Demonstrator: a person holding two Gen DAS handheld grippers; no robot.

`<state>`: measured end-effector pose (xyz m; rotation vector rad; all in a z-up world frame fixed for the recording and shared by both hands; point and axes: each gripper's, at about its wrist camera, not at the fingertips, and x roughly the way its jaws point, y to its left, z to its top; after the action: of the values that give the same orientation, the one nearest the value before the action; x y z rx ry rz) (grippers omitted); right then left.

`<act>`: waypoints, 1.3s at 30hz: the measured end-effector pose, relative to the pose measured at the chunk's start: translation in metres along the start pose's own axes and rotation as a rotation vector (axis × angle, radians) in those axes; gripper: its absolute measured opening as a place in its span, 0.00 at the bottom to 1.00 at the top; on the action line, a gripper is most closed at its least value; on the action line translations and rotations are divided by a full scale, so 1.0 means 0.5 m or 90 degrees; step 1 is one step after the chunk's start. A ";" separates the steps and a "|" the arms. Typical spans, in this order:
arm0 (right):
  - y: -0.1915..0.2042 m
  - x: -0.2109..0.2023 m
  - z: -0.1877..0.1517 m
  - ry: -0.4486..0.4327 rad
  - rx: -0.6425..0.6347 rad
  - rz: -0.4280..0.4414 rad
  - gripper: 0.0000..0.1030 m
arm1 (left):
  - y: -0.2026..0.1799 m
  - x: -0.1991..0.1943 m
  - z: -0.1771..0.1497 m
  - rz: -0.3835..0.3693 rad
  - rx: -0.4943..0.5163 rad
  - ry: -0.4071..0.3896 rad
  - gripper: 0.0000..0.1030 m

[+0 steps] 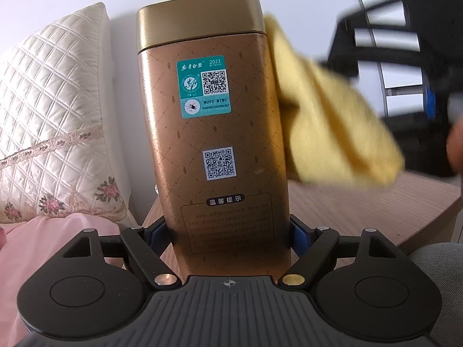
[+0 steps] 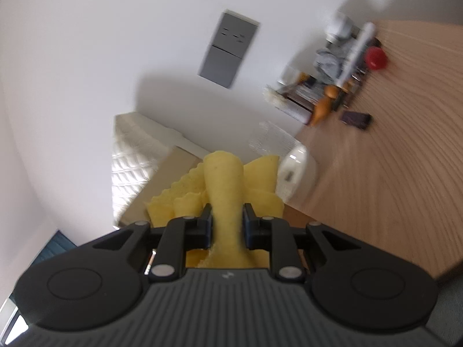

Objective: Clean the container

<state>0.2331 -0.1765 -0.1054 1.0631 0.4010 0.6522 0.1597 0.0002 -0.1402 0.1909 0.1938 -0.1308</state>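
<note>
- The left tool (image 1: 228,231) is clamped on the lower end of a gold tea tin (image 1: 214,133), held upright above the wooden worktop (image 1: 361,205).
- The right tool (image 2: 226,225) is pinched tight on a bunched yellow cloth (image 2: 222,185), pressed against the tin's right side.
- The tin looks rigid, light and smooth, likely slippery; gripping low across its flat sides seems soundest. Its lid (image 1: 199,20) could slip off.
- The cloth is soft and floppy.
- The tin's base and far side are hidden; blur smears the right tool in the left view.
- A quilted pillow (image 1: 55,110) sits left.
</note>
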 end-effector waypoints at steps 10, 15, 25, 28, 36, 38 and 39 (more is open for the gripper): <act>-0.001 0.003 -0.003 -0.008 -0.024 -0.012 0.22 | 0.001 0.006 0.004 0.003 0.000 0.001 0.81; -0.016 0.012 -0.004 0.002 -0.017 -0.034 0.22 | 0.002 0.009 0.005 0.002 0.000 0.001 0.81; 0.009 0.015 0.014 -0.012 -0.033 0.001 0.22 | 0.003 0.007 0.000 -0.002 0.002 -0.001 0.81; -0.020 0.017 0.001 0.002 -0.022 -0.028 0.22 | 0.004 0.006 0.000 -0.003 0.003 -0.001 0.81; -0.009 0.016 -0.002 -0.004 -0.014 -0.020 0.22 | 0.005 0.008 -0.003 -0.003 0.004 -0.002 0.81; 0.009 0.012 0.003 -0.014 -0.018 0.002 0.22 | 0.005 0.009 -0.004 -0.003 0.004 -0.002 0.81; 0.014 0.011 0.006 -0.016 -0.018 0.009 0.22 | 0.005 0.009 -0.004 -0.003 0.005 -0.002 0.81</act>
<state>0.2372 -0.1726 -0.0978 1.0465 0.3620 0.6554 0.1639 0.0025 -0.1426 0.1978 0.1898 -0.1360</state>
